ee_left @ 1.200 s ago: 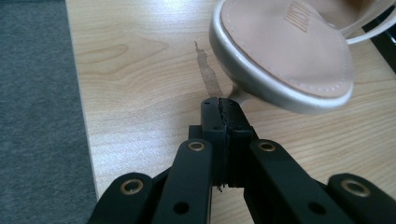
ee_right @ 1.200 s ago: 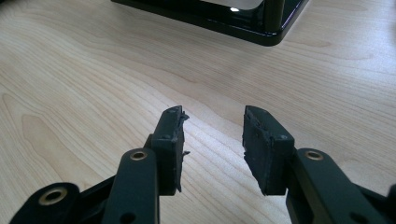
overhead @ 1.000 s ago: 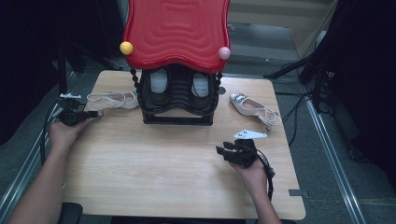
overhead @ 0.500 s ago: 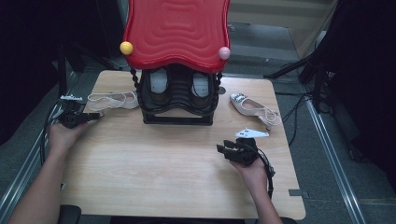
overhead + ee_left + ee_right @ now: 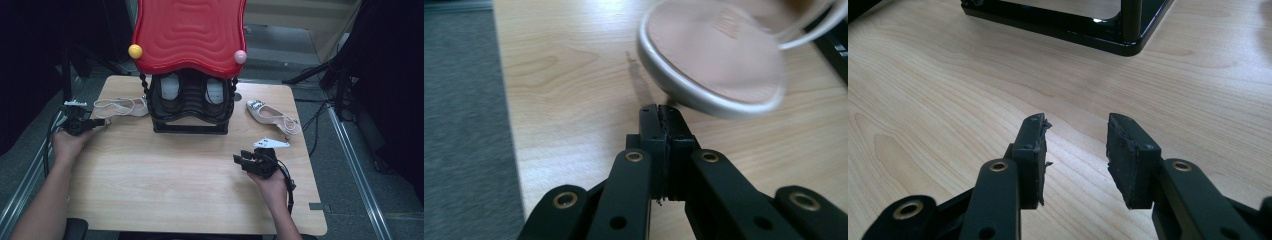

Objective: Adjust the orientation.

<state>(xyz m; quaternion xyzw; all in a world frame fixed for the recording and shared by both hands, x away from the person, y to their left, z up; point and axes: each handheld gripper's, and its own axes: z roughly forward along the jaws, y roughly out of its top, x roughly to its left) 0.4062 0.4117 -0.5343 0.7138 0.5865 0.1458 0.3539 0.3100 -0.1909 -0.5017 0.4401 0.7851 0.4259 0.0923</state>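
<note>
A pale sandal point(image 5: 120, 106) lies on the wooden table point(image 5: 165, 190) left of a black shoe rack point(image 5: 192, 107); a second pale sandal point(image 5: 272, 116) lies to the rack's right. My left gripper point(image 5: 101, 121) rests at the table's left edge, shut with nothing between its jaws. Its tips point(image 5: 659, 112) sit just short of the first sandal's rim point(image 5: 719, 55), which tilts up and shows its insole. My right gripper point(image 5: 239, 161) hovers low over the table's front right part. It point(image 5: 1075, 135) is open and empty, pointing toward the rack's base point(image 5: 1073, 25).
The rack carries a red wavy top point(image 5: 190, 32) with a yellow ball point(image 5: 135, 51) and a pink ball point(image 5: 240, 56) at its corners, and holds two dark shoes with white insoles point(image 5: 170, 90). Bare wood lies between my hands. Cables point(image 5: 320, 115) trail off the right side.
</note>
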